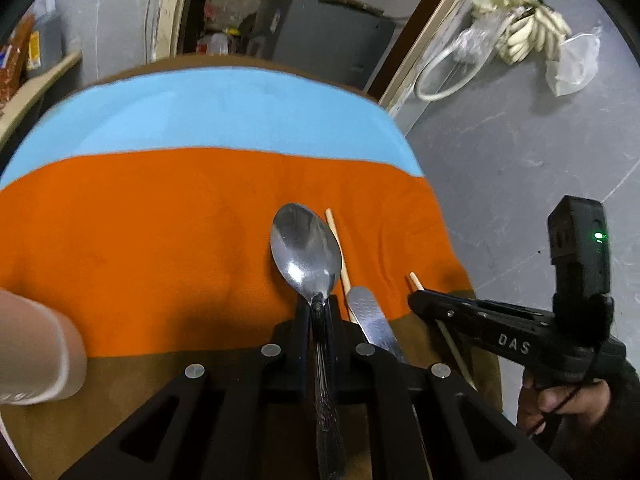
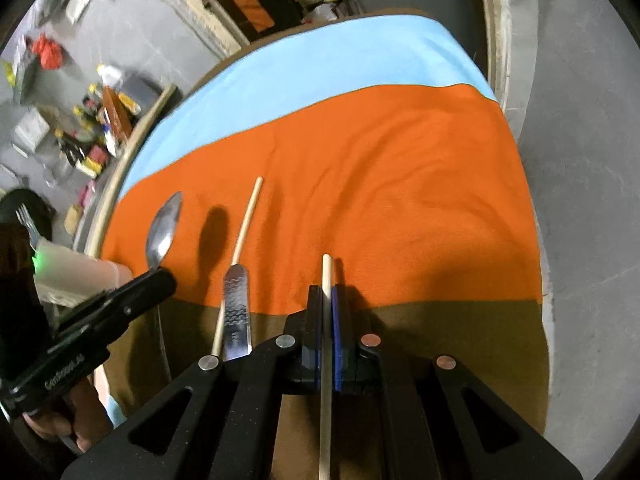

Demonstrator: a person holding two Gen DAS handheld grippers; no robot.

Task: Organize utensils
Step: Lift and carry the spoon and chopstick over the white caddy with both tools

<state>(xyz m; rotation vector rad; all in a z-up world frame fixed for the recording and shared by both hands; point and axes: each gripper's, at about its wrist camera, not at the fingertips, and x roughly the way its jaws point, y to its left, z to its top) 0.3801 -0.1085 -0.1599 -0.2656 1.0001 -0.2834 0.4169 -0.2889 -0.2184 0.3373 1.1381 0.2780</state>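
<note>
Left gripper: jaws clamped on the neck of a spoon, bowl forward and clear of the cloth (its shadow falls on the orange band), handle running back between the fingers.

Right gripper: jaws clamped on a chopstick, tip just past the pads.

Second chopstick: lying on the cloth, between the two grippers.

Flat metal handle: lying just beside the second chopstick, patterned end on the orange band.

Cup: at the cloth's left edge, holding a fork, tines up.

Cloth: blue, orange and brown bands, covering the table.
</note>
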